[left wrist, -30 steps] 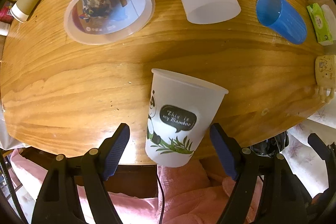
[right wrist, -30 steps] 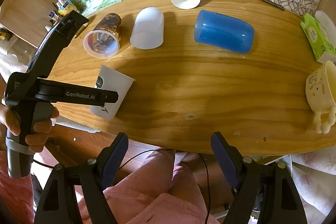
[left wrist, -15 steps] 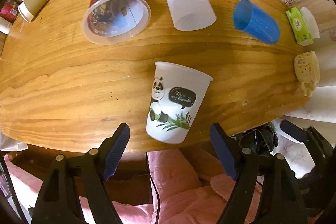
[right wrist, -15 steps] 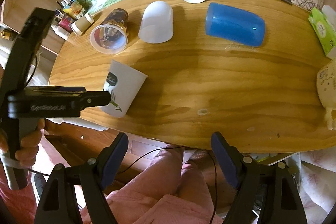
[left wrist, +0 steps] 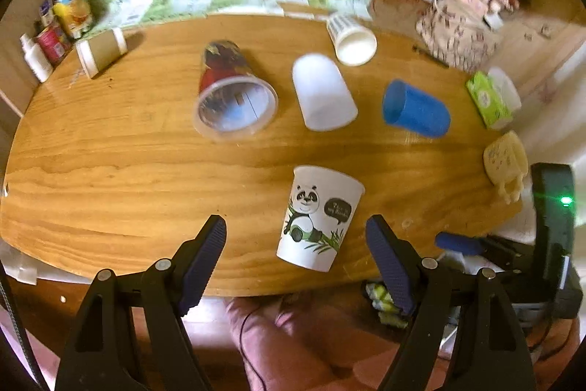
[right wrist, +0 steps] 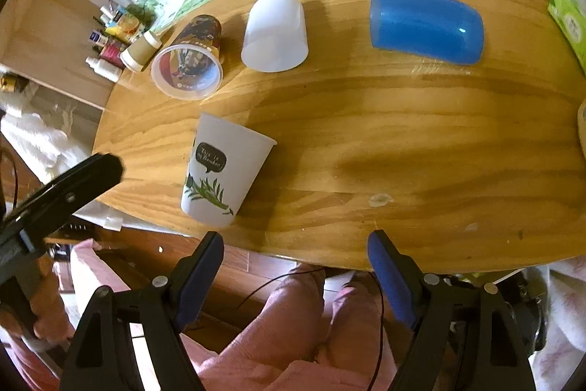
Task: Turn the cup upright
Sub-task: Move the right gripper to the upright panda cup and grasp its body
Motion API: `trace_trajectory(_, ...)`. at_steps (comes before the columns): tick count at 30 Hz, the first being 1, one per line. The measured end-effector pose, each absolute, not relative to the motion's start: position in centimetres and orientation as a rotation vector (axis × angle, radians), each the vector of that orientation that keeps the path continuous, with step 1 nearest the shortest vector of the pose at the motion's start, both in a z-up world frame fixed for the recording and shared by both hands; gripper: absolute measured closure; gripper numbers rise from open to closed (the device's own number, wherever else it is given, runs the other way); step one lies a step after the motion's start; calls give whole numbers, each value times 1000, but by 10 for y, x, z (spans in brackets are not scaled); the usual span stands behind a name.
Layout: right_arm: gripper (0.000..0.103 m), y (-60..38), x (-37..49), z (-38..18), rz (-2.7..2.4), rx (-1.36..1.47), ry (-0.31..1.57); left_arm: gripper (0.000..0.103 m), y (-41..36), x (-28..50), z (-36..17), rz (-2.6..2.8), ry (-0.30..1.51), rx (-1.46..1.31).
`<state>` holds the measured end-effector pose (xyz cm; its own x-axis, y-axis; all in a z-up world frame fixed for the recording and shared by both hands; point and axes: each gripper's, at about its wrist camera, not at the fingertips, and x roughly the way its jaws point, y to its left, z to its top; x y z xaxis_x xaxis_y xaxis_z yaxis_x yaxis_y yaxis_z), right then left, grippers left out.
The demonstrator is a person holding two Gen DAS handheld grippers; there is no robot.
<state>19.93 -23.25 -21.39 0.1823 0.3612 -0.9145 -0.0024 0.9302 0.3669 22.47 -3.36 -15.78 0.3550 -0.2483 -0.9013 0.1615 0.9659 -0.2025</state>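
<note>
Left tool: jaws set wide apart, nothing held or touched. Right tool: jaws likewise wide apart, nothing held; it is seen over the near bench edge, above pink-clad legs.

The panda cup is found upright on the bench, mouth up, close to the near edge and clear of both tools. In the left wrist view it appears beyond and between the open fingers.

Against the frame one second earlier, the left tool is observed drawn back and raised: the cup, then close between its fingers, is now well ahead of them, and the far wall has come into view. The cup's position on the bench is unchanged.

Further back, a printed cup, a frosted cup and a blue cup lie on their sides.

Writing on the panda cup's dark speech bubble is read as "This is my Bamboo".
</note>
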Motion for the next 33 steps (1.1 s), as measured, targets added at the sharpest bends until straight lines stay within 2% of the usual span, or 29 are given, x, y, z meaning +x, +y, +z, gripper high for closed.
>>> trace_trajectory(9, 21, -231, 207, -217, 221, 411, 1287, 21, -17, 202, -150, -156, 1016, -137)
trace_trajectory(17, 21, -221, 209, -216, 145, 499, 1160, 21, 6, 191, -151, -67, 954, -129)
trace_trajectory(33, 21, -182, 205, -222, 40, 599, 1041, 21, 33, 181, -145, -243, 941, -61)
